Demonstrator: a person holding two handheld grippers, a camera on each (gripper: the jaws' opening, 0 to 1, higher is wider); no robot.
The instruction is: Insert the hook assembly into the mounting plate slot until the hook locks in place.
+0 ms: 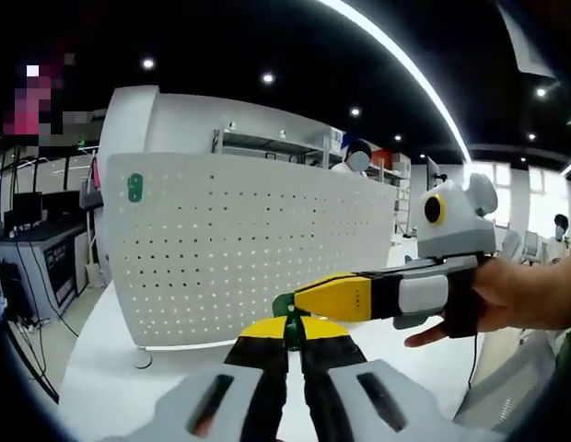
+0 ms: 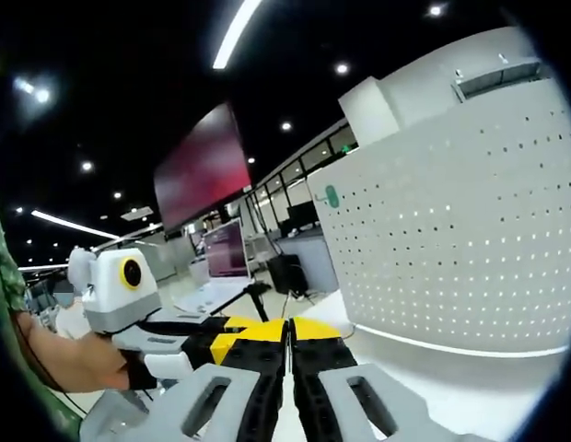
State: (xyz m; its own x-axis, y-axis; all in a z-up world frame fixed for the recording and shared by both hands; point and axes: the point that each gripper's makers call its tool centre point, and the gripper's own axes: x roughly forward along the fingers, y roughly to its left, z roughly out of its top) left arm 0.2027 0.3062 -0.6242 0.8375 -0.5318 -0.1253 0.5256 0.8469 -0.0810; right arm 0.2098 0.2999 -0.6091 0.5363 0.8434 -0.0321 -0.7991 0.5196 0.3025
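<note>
Your left gripper point(image 1: 287, 343) and right gripper point(image 1: 299, 299) both pinch the green hook point(image 1: 284, 305), just near the white board point(image 1: 258, 249). Next, you push it into a hole.

The left claw point(image 1: 294, 333) is seen rising from the bottom edge, its yellow-tipped jaws drawn together on a small green hook point(image 1: 284, 305). From the right, the right claw point(image 1: 302, 299) is brought in by a hand point(image 1: 516, 295), and its yellow tip is set against the same green piece. Beyond both claws, a white perforated plate point(image 1: 258, 249) is stood upright on the white table point(image 1: 110, 359). A second green hook point(image 1: 134, 188) is mounted near the plate's upper far-left corner.
</note>
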